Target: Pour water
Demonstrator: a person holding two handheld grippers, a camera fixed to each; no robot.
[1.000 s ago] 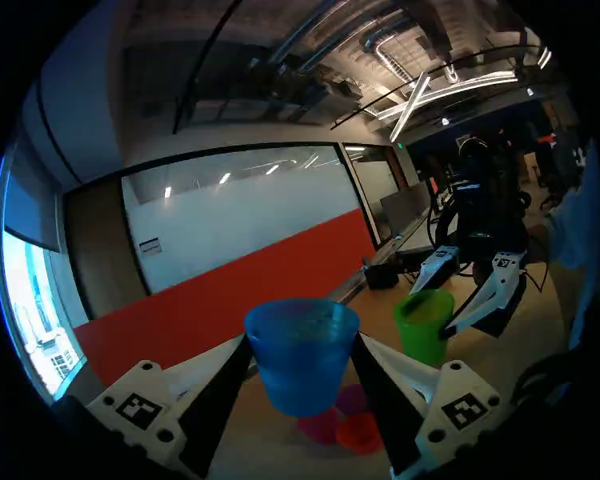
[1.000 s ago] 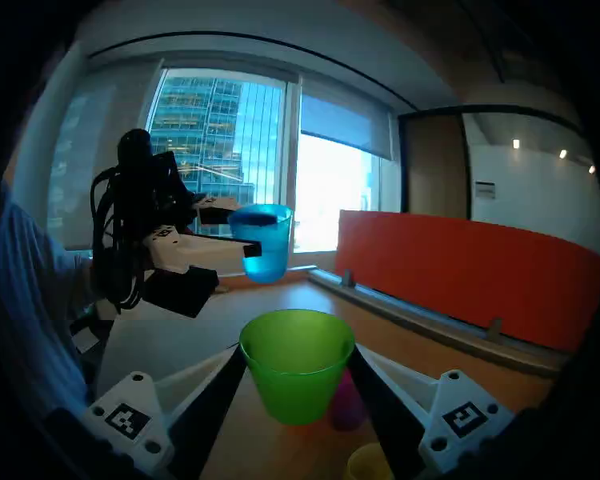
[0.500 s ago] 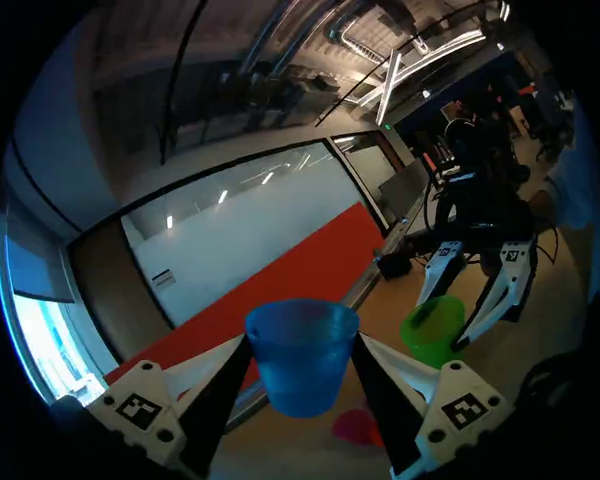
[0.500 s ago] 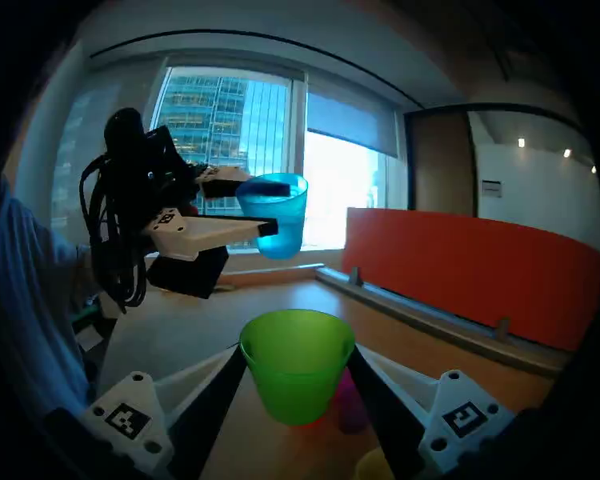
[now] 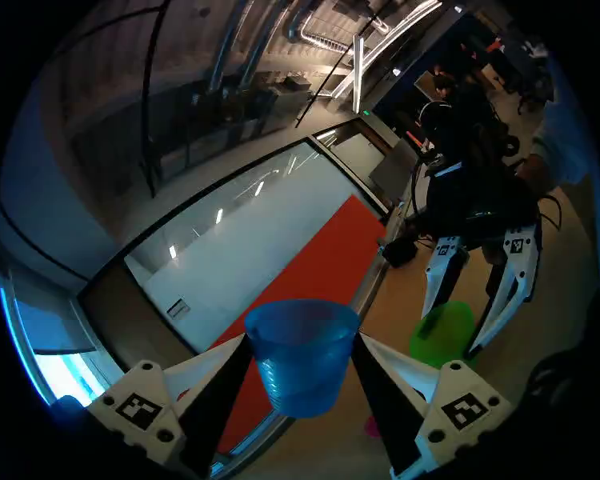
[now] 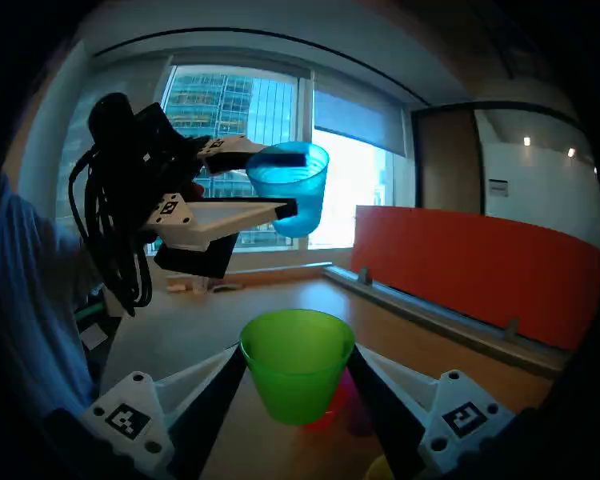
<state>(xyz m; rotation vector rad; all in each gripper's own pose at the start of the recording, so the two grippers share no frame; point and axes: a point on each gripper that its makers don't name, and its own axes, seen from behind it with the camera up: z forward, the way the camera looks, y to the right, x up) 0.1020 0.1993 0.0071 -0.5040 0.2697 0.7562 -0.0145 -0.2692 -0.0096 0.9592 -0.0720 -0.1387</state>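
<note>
Left gripper view: each gripper clamped on a cup, both held over the table.
The left gripper point(image 5: 302, 344) squeezes the blue cup point(image 5: 302, 360); the right gripper point(image 6: 298, 352) grips the green cup point(image 6: 298, 368), lower and nearer. Behind the green cup, half hidden, sit what seem to be pink cups point(image 6: 336, 404) on the wooden table point(image 6: 220, 312), with an orange partition point(image 6: 476, 264) beyond.

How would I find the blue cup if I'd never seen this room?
Find the big window showing tall buildings. In front of it, the left gripper holds the blue cup up in the air. It is see-through blue and held high, while the green cup is lower.
</note>
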